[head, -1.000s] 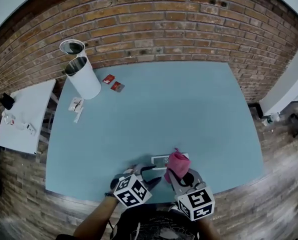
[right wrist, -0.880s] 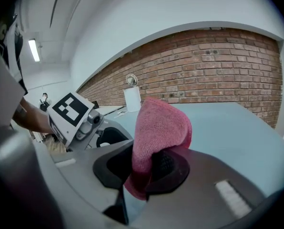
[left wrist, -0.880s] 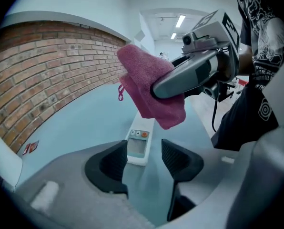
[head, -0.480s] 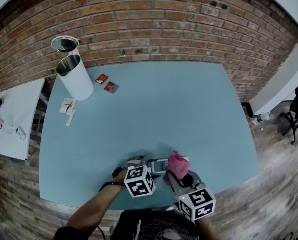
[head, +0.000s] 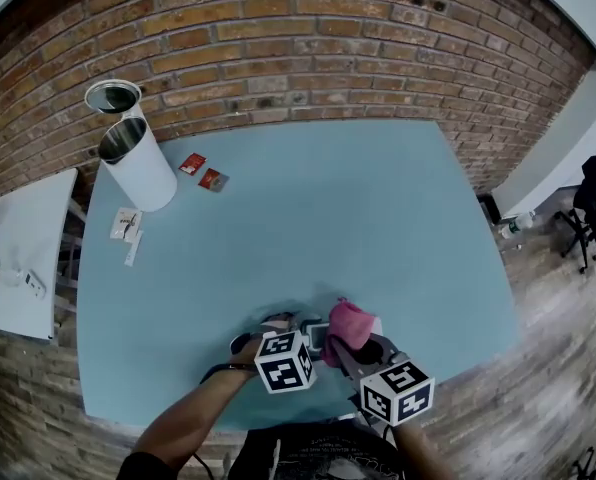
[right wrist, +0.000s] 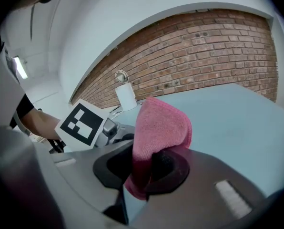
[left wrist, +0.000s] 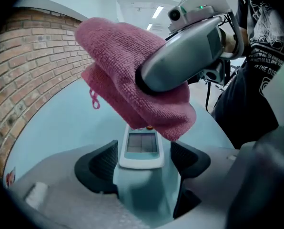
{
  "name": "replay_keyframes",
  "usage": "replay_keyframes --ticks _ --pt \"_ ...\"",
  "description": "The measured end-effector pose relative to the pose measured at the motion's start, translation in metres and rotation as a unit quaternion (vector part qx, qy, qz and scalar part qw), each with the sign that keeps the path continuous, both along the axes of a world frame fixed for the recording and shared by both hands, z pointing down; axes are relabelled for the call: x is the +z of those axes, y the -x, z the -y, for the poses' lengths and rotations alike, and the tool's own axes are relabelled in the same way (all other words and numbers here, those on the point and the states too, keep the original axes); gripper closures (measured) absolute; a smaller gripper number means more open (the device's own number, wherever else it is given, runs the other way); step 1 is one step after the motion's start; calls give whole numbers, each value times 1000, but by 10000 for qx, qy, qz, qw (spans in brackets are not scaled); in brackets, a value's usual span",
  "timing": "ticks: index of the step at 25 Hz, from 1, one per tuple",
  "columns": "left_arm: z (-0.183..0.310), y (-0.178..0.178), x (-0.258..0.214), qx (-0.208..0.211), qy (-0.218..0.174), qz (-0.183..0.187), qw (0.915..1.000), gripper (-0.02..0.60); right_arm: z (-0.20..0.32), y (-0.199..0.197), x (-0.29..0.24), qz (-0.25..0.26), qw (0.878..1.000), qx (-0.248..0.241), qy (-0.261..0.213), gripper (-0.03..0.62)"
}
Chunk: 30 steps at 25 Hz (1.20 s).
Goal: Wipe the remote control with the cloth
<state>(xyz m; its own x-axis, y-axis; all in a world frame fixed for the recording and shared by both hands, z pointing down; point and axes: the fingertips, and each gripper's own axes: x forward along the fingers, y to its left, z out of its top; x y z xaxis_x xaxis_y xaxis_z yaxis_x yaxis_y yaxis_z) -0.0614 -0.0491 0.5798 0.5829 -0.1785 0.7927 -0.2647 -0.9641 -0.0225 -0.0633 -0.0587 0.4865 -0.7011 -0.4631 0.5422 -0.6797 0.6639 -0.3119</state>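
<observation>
Remote control (left wrist: 140, 162) is lying close to the near edge of the table (head: 328, 208), right in front of the person, and that placement is making the first risk. A wipe pulling toward the body could be sliding it off the table, since nothing is pinning it. Left hand-held gripper (left wrist: 146, 165) is straddling the near end of the remote control, but its jaws have just been opening and are standing wide. A gap is showing on each side, so it is released rather than gripping. Right hand-held gripper (right wrist: 142, 163) is clenching a fold of the pink cloth (right wrist: 161, 123), holding it over the far end of the remote control. Whether the fabric is already touching I cannot tell. If the right side is pressing down now, the remote control is likely to be skidding or spinning under the stroke instead of getting cleaned. The cloth is being pinched along a narrow fold only, so drag against the plastic could be tugging it loose. With so little fabric hanging below the jaws, a hard jaw tip could be scraping the screen (left wrist: 141, 142). Should the left jaws be closing again, they could be catching the drooping edge of the cloth.
</observation>
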Motion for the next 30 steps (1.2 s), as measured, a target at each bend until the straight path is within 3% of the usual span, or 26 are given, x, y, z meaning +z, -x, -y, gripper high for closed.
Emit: replay_keyframes --ticks 5,14,18,30 --pt "0 1 3 44 423 -283 9987 225 10 13 12 365 9984 132 411 526" --pt "-2 2 2 -40 456 -311 9985 298 20 31 24 853 9942 291 593 526" --pt "-3 1 2 -58 474 -294 9984 299 16 32 35 708 9952 182 643 526" --pt "-3 3 3 -58 570 -214 9981 296 23 14 40 139 9997 49 201 526"
